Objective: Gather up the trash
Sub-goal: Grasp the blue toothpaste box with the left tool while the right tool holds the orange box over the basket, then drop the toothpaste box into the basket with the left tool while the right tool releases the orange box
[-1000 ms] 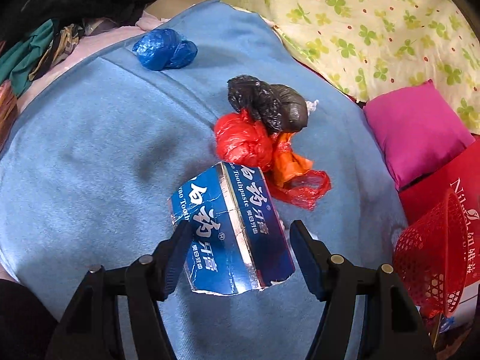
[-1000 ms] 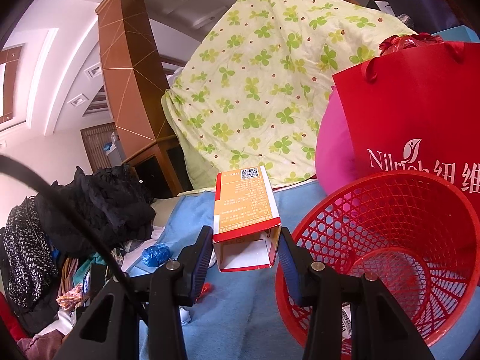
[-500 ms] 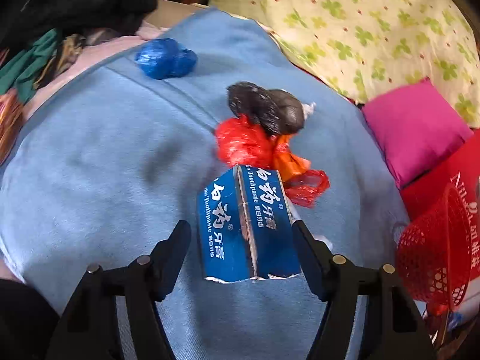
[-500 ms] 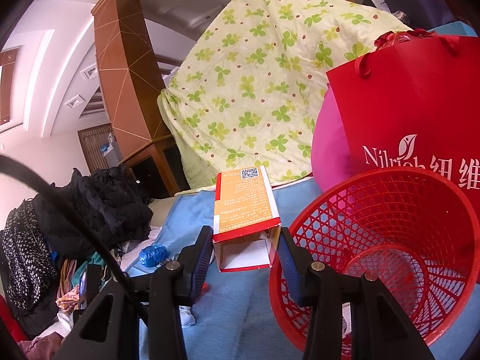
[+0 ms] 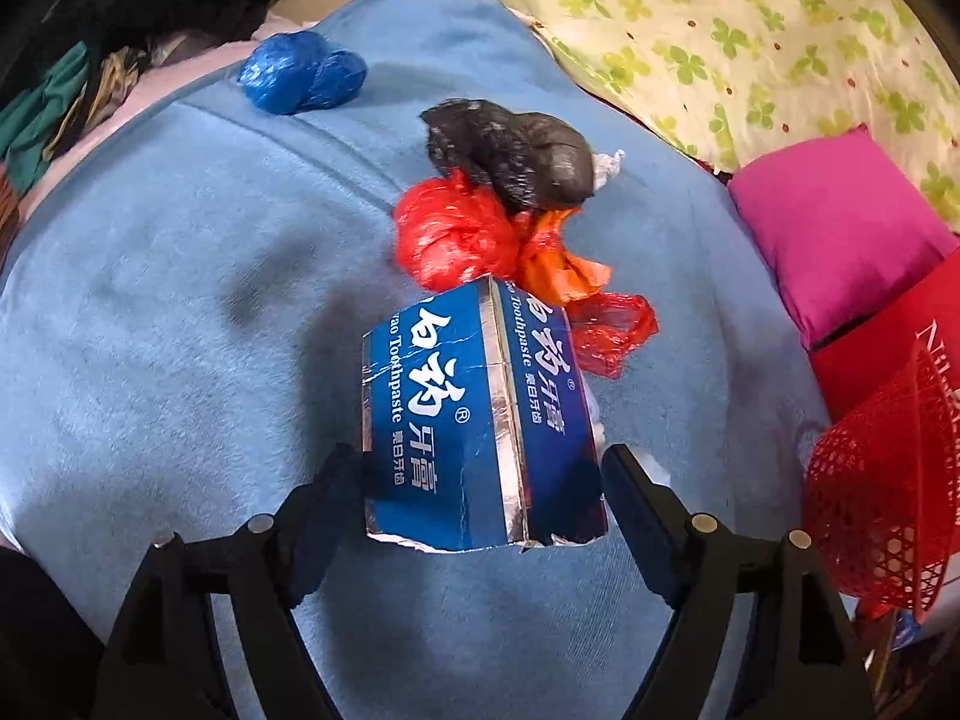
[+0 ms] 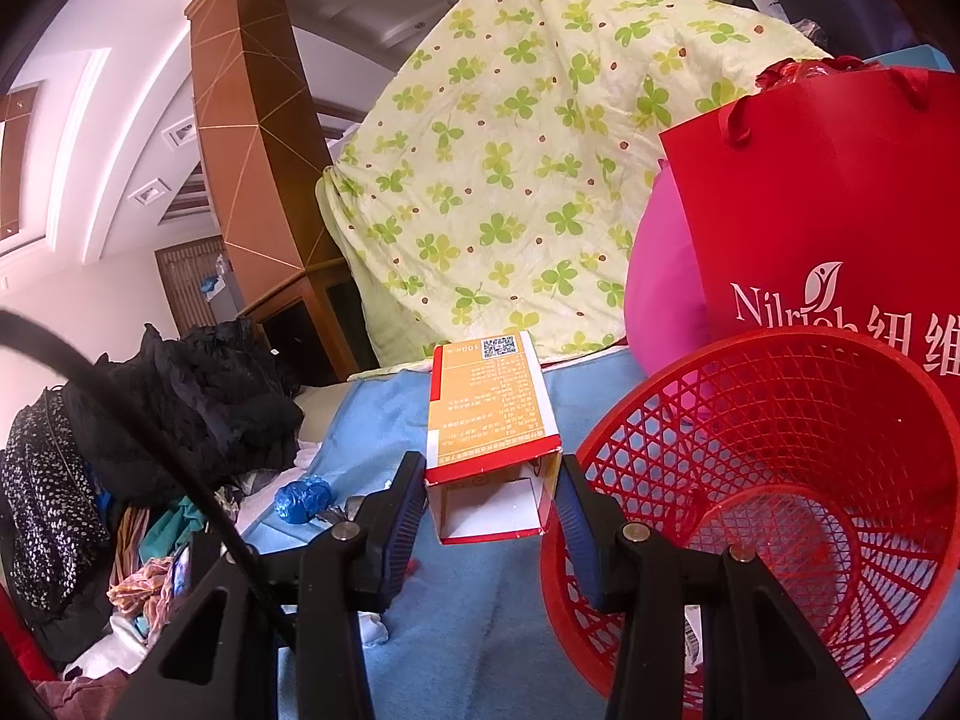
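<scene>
**A:** Going left to right, what trash lay on the light blue blanket (image 5: 180, 312), and how would it have handled?

**B:** Far left, near the blanket's edge, sat a crumpled blue plastic bag (image 5: 300, 72). It looked soft and nearly weightless, and I judged a pinch anywhere on the wad would do. Toward the middle, a knotted black plastic bag (image 5: 516, 150) touched a bunched red plastic bag (image 5: 450, 234), with an orange scrap just beside them. Slippery film, I'd guess; best pinched at the thickest bunch.

**A:** And the box in the left view?

**B:** The torn blue cardboard toothpaste box (image 5: 474, 420) lay between the jaws of the left gripper (image 5: 480, 480), which were opening. The left pad seemed at its side and the right pad just beside it, so I couldn't say it was clamped. It looked light, hollow and easily crushed. I'd take it across the two long flat sides, gently.

**A:** The right side?

**B:** The right gripper (image 6: 492, 498) stood partly closed, its pads pressed on the side walls of an orange-and-white cardboard box (image 6: 486, 408), near the open end. Thin card, so a light squeeze suited it. The red plastic mesh basket (image 6: 780, 420) lay tipped just to its right, mouth toward the camera.
</scene>
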`<action>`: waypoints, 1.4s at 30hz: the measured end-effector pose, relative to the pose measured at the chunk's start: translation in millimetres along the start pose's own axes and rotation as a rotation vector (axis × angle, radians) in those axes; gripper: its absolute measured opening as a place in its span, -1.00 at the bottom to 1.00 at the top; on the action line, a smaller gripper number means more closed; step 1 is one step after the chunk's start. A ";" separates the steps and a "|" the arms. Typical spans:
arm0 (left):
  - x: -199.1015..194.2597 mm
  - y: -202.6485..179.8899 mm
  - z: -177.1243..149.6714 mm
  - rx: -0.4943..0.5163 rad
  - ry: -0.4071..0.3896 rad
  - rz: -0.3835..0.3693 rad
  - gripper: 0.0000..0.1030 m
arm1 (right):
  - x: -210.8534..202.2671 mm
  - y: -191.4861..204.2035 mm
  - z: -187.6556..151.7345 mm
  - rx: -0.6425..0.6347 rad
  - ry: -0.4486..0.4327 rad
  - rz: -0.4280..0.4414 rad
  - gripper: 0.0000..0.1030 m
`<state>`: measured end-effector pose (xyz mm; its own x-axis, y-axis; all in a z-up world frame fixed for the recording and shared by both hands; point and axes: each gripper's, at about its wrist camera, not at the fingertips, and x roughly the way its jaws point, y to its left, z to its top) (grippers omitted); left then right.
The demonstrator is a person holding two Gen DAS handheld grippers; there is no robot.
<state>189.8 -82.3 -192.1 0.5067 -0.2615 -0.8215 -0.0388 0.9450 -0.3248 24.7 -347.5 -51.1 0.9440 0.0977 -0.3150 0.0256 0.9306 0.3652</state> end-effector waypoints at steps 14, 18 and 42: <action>-18.3 -8.0 4.4 0.080 -0.090 -0.089 0.07 | -0.5 1.1 0.4 -0.004 0.000 -0.001 -0.09; -22.8 -19.6 0.5 0.125 -0.104 -0.092 0.05 | 0.6 2.0 0.0 -0.005 0.002 -0.003 -0.09; -124.4 -228.8 0.8 0.524 -0.226 -0.470 0.11 | -65.1 -81.8 15.1 0.194 -0.171 -0.144 -0.07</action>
<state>136.4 -265.8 -15.2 0.5361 -0.6683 -0.5157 0.6135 0.7281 -0.3058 -33.9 -435.4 -47.2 0.9674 -0.1063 -0.2298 0.2100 0.8441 0.4933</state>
